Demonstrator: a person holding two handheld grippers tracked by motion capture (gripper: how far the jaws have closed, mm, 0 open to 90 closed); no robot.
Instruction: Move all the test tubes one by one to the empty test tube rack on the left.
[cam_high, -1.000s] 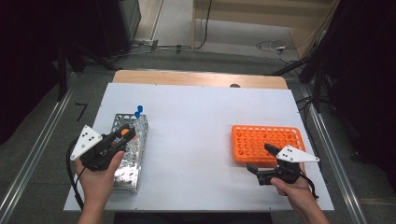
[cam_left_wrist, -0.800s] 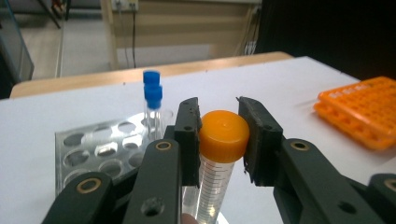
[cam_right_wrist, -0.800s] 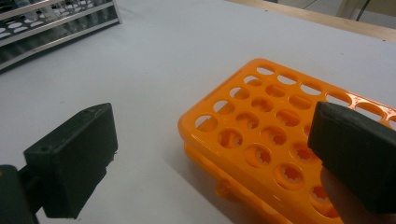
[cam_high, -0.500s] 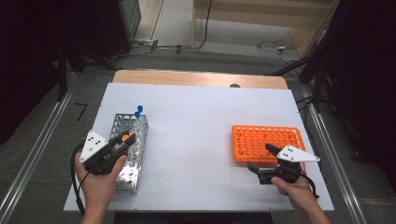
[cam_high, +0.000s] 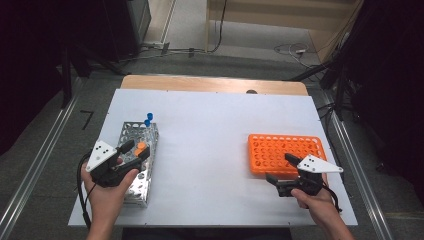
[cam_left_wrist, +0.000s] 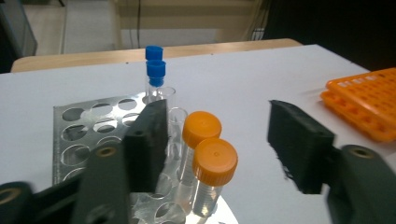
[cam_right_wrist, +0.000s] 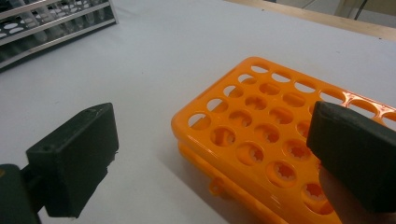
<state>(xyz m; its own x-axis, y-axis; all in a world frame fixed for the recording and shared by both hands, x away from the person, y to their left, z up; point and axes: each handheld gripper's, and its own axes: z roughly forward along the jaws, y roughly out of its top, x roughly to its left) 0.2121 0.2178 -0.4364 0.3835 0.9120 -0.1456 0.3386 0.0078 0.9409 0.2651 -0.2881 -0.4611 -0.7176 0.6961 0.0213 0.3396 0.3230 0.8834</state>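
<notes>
With its jaws just opened, the left gripper (cam_left_wrist: 217, 144) stood spread around 2 orange-capped tubes (cam_left_wrist: 209, 163) in the metal rack (cam_high: 138, 161), so closing could have pinched both or tipped one, while the right gripper (cam_right_wrist: 208, 161) idled spread by the orange rack (cam_right_wrist: 280, 144).

A white table (cam_high: 215, 125) is filling the middle of the high view, with a wooden strip (cam_high: 210, 84) running along its far edge; metal rails (cam_high: 45, 150) are flanking it, and cables (cam_high: 290, 49) are lying on the floor beyond
</notes>
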